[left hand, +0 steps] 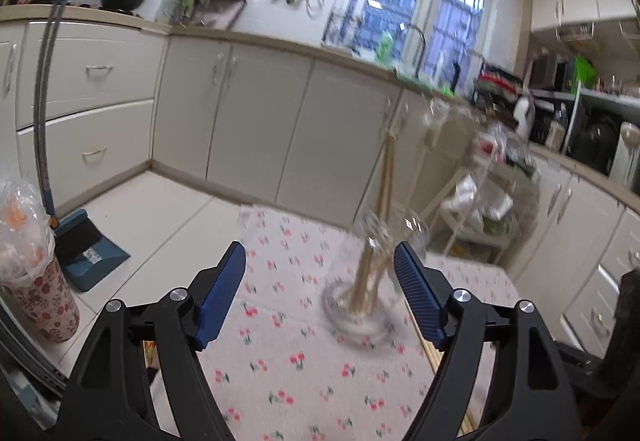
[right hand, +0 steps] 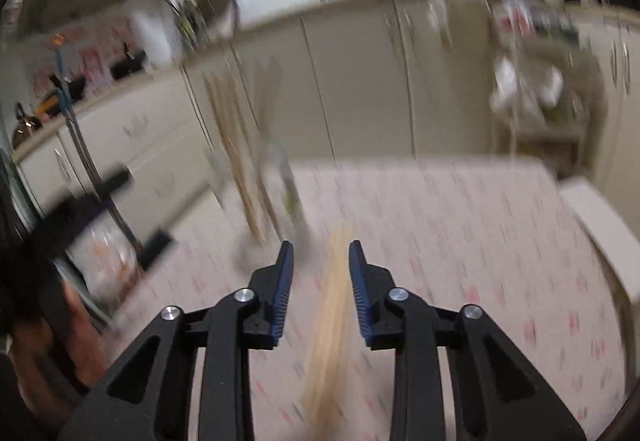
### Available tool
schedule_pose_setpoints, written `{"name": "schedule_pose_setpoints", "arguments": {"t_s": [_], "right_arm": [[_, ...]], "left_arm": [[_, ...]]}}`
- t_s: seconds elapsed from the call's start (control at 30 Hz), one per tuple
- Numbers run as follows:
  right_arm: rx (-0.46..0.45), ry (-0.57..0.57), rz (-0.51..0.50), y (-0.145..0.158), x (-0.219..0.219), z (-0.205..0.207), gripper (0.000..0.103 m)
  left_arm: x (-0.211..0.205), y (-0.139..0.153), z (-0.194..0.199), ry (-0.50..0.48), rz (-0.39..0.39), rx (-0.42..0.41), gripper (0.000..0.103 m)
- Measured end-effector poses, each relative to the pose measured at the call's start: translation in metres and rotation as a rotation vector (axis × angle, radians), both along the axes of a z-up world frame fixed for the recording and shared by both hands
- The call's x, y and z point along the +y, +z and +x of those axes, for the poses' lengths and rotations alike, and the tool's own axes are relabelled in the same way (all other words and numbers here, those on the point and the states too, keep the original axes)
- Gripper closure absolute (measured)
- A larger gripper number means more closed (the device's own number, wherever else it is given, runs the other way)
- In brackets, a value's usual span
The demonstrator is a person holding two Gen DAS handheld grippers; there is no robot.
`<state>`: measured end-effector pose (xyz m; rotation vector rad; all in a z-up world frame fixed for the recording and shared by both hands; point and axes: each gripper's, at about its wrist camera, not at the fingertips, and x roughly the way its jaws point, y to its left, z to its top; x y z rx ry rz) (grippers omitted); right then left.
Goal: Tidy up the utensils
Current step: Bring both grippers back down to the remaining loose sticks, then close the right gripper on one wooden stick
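Observation:
A clear glass jar [left hand: 360, 281] stands on a table with a cherry-print cloth [left hand: 280, 361]. Several wooden chopsticks [left hand: 382, 201] stand in it. My left gripper [left hand: 320, 261] is open and empty, the jar just ahead between its fingers, nearer the right one. More chopsticks [left hand: 430, 355] lie on the cloth by the right finger. The right wrist view is heavily blurred. My right gripper [right hand: 320, 253] is open above loose chopsticks [right hand: 332, 321] lying on the cloth between its fingers. The jar [right hand: 276, 193] with chopsticks stands ahead to the left.
A floral cup with a plastic bag [left hand: 40, 281] stands at the table's left edge. A blue dustpan and broom [left hand: 86, 245] lean on the cabinets. A white wire rack [left hand: 480, 201] stands beyond the table. A white box [right hand: 600, 225] lies at the right.

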<state>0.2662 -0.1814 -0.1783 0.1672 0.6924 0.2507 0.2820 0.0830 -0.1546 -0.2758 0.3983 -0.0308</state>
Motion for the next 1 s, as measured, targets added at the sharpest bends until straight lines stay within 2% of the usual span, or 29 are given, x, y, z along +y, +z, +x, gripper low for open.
{"name": "schedule_pose_setpoints", "arguments": {"t_s": [0.37,0.47,0.57,0.7,0.73,0.77,0.83,1.0], "right_arm": [[0.21,0.069,-0.1,-0.034,0.017,0.019,0.084],[0.213,0.08,-0.132,-0.036,0.018,0.019,0.085],[0.225,0.06,-0.132,-0.034,0.007,0.017,0.093],[0.259,0.023,-0.022,-0.036,-0.023,0.008,0.096],[0.262,0.009,-0.022,-0.036,-0.028,0.004,0.1],[0.269,0.008,-0.005,-0.037,-0.032,0.003,0.1],[0.294,0.0,0.077,-0.041,-0.044,0.0,0.1],[0.295,0.003,0.107,-0.041,-0.049,-0.007,0.1]], "left_arm": [[-0.044,-0.018,0.001,-0.114,0.058,0.167,0.028],[-0.056,-0.023,0.008,-0.146,0.065,0.216,0.027],[-0.072,-0.03,0.019,-0.181,0.091,0.279,0.027],[-0.099,-0.042,0.034,-0.227,0.131,0.36,0.027],[-0.107,-0.047,0.038,-0.234,0.152,0.381,0.027],[-0.113,-0.05,0.04,-0.238,0.169,0.394,0.027],[-0.128,-0.058,0.048,-0.248,0.207,0.433,0.027],[-0.144,-0.078,0.06,-0.248,0.276,0.516,0.031]]}}
